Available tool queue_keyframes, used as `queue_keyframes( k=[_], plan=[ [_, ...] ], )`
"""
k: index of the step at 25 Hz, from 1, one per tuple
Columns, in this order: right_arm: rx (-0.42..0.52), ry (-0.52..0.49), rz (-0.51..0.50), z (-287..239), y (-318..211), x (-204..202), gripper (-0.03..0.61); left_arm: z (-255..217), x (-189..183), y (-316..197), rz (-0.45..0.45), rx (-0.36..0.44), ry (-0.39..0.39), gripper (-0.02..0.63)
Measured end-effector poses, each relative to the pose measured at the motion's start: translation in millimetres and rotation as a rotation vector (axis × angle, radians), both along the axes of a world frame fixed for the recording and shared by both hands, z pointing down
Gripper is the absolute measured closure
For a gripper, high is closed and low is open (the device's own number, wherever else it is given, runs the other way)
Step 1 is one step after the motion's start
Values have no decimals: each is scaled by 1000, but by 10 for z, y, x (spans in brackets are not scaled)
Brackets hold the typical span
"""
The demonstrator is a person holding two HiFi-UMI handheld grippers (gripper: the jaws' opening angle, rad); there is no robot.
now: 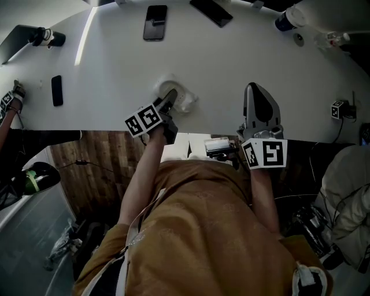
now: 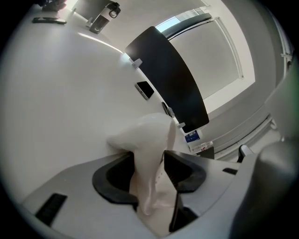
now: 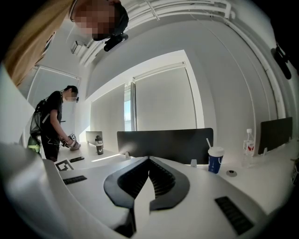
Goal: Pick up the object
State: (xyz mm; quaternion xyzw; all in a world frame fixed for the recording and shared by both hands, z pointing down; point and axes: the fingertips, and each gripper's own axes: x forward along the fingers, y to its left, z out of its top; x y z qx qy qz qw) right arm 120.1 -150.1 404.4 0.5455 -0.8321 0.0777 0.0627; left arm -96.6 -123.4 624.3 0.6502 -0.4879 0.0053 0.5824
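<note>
The object (image 1: 180,96) is a soft, crumpled white thing lying on the white table (image 1: 231,63) near its front edge. My left gripper (image 1: 169,102) reaches onto it from the near side. In the left gripper view the white object (image 2: 145,137) stands up between the two dark jaws and is pinched thin where they press on it, so the left gripper (image 2: 150,162) is shut on it. My right gripper (image 1: 256,92) rests on the table to the right, well apart from the object. Its jaws meet at the tips with nothing between them (image 3: 149,159).
Two black phones (image 1: 155,22) (image 1: 211,11) lie at the table's far side and a small black device (image 1: 56,90) at the left. A blue cup (image 3: 215,159) and a bottle (image 3: 248,142) stand far right. A person (image 3: 51,123) works at a farther desk. A black divider (image 2: 168,74) stands behind the object.
</note>
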Motion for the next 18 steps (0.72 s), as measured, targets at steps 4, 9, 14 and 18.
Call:
queue_keyframes(
  k=[4,9,14,18],
  plan=[
    [1,-2,10,-10,8,43,571,1,44,-6,6,7,39,422],
    [18,15,9,-34,31,68,571,-1,61,-9,16,5,30,433],
    [19,9,5,-55,53,74,571,-53,83,4,35,27,18,451],
    [25,9,0,-74,72,63,571,-85,97,13,44,47,17,460]
  ],
)
